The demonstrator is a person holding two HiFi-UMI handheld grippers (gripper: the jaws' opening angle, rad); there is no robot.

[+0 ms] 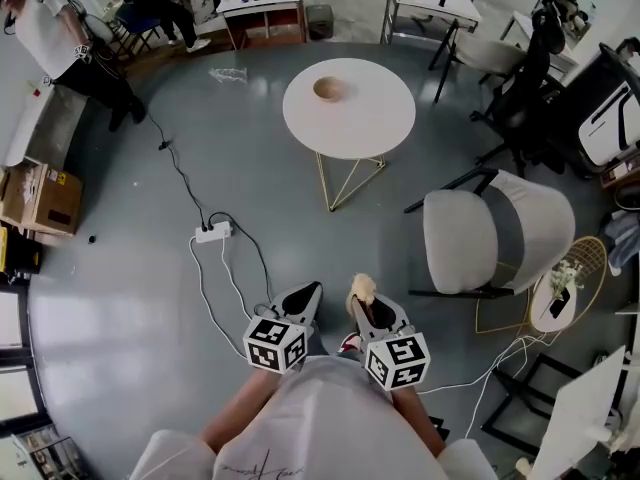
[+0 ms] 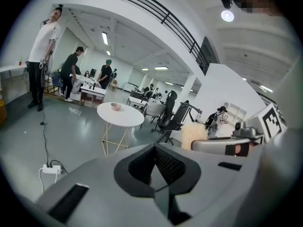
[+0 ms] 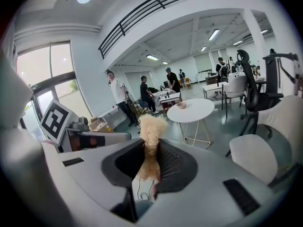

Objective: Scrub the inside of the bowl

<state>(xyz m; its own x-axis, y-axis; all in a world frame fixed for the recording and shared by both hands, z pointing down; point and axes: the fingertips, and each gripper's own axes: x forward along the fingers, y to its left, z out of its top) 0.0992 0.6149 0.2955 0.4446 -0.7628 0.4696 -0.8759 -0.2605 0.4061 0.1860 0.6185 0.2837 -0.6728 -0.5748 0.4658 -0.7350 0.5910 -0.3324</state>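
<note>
Right gripper point(image 1: 366, 306) clamps a pale fibrous scrubbing tuft point(image 1: 363, 287); left gripper point(image 1: 304, 298) is closed on nothing. The small beige bowl point(image 1: 328, 89) sits on the round white table point(image 1: 385, 128), well ahead, about equally far from both

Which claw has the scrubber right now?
The right claw: it is shut on the tan fibre scrubber, which sticks out past its tips. The left claw is shut with nothing in it.
</note>
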